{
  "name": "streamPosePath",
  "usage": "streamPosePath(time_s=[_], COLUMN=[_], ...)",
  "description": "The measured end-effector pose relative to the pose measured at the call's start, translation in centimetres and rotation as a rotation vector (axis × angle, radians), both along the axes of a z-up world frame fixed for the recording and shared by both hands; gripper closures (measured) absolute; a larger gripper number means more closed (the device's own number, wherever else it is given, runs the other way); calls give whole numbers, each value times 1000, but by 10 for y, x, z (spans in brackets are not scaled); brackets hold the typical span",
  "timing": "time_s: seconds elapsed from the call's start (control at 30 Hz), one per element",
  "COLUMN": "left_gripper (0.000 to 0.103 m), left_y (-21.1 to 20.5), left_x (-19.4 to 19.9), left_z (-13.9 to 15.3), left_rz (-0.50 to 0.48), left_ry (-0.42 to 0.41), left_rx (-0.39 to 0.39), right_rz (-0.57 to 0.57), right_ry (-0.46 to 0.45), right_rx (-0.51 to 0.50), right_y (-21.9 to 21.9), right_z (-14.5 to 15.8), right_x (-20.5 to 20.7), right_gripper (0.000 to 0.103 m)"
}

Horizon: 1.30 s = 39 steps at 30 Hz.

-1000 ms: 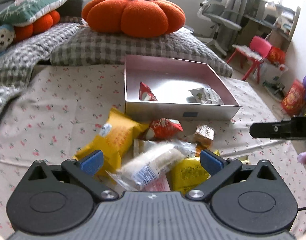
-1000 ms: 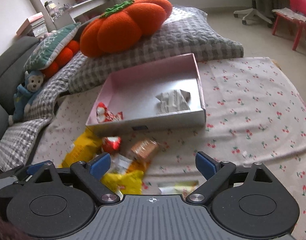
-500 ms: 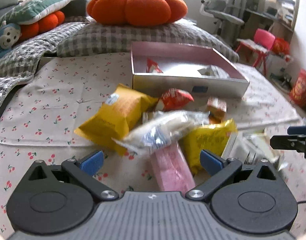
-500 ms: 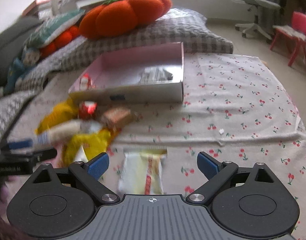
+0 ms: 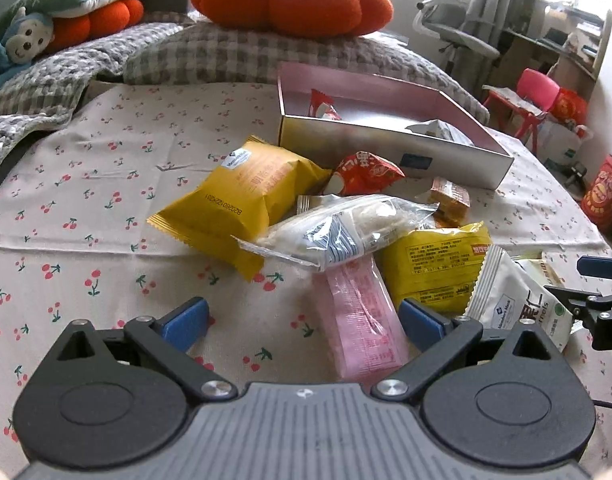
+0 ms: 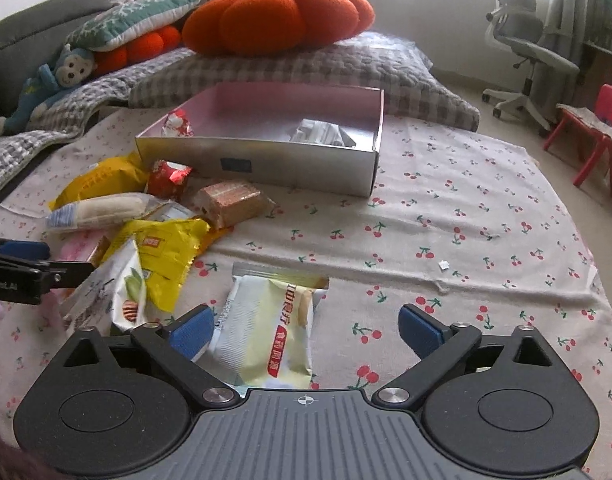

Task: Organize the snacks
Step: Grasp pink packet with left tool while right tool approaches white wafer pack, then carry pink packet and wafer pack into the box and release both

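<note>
Left tongs angled downward, jaws spread wide, nothing pinched. Right tongs likewise tilted down, jaws just been opening, now wide, pads gripping nothing.

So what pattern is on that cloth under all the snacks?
The cloth is pale beige with small red cherries on green stems, clearest in the right wrist view.

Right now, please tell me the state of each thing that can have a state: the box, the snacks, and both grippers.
box: open, no lid, two packets inside
pink packet: flat on cloth, between left jaws
pale yellow packet: flat, sealed, between right jaws
left gripper: open
right gripper: open, jaws just widened
</note>
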<state>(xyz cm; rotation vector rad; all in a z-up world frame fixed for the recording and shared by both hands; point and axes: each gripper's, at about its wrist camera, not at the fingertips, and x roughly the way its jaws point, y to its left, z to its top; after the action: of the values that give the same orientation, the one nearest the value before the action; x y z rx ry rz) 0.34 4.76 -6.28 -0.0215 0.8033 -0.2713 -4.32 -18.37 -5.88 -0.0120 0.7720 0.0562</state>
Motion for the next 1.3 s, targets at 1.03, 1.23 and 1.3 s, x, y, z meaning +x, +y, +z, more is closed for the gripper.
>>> streamPosePath(time_s=[1.03,1.23,1.3], left_gripper=[73,73,73], left_y=[6,4,5], left_x=[-3,-4,-5], left_z=[12,15,16], left_rz=[-41,-54,-59], left_ry=[55,100,128], left_rx=[-4,-18,-42], right_rz=[70,38,15], right_ry=[-12,57,110], right_rx=[-159,-109,-67], right_y=[4,2,0], right_z=[-11,-7,-3], right_x=[15,22,25], right_gripper=[1,9,18])
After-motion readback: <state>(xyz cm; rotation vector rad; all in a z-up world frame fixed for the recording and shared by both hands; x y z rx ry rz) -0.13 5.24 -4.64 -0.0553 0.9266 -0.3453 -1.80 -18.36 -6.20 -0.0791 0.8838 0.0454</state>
